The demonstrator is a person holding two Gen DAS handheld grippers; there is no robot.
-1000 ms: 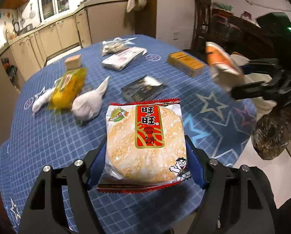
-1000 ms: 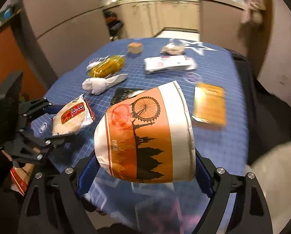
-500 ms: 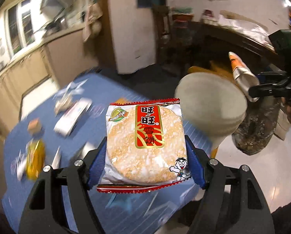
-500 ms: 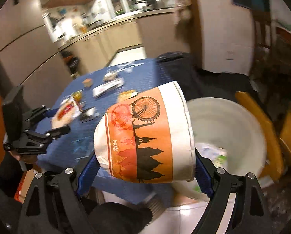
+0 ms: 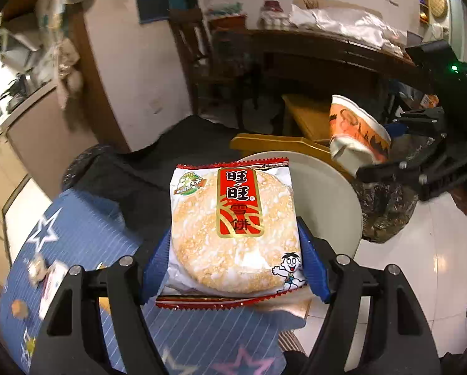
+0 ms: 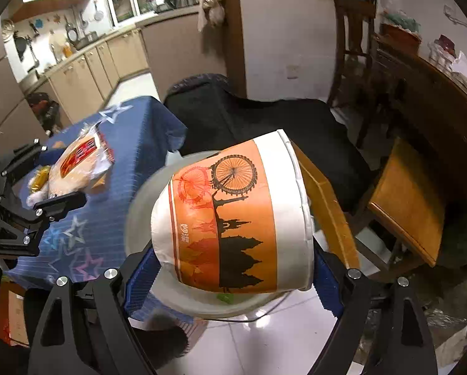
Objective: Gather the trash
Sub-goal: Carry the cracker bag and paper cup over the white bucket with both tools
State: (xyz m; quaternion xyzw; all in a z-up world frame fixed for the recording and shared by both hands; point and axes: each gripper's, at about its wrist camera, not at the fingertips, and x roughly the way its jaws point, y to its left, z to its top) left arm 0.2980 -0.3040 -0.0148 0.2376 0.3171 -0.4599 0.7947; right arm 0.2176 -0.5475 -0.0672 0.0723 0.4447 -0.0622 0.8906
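My left gripper [image 5: 233, 268] is shut on a rice cracker packet [image 5: 233, 231], white with a red label, held above the table edge beside the white trash bucket [image 5: 330, 206]. My right gripper [image 6: 233, 275] is shut on a crushed orange-and-white paper cup [image 6: 233, 218], held over the bucket [image 6: 139, 218]. The cup also shows in the left wrist view [image 5: 358, 137], at the right above the bucket's far side. The packet also shows in the right wrist view [image 6: 77, 162], at the left over the table.
The blue star-patterned tablecloth [image 5: 77, 243] carries small trash items at its left. A black-covered seat [image 6: 264, 118] stands behind the bucket, wooden chairs [image 6: 408, 200] to the right, a dark bag [image 5: 386, 212] on the white tile floor.
Both grippers swung away from the table middle toward the white bucket at the table's end, each still holding its item. The cup now hangs over the bucket.
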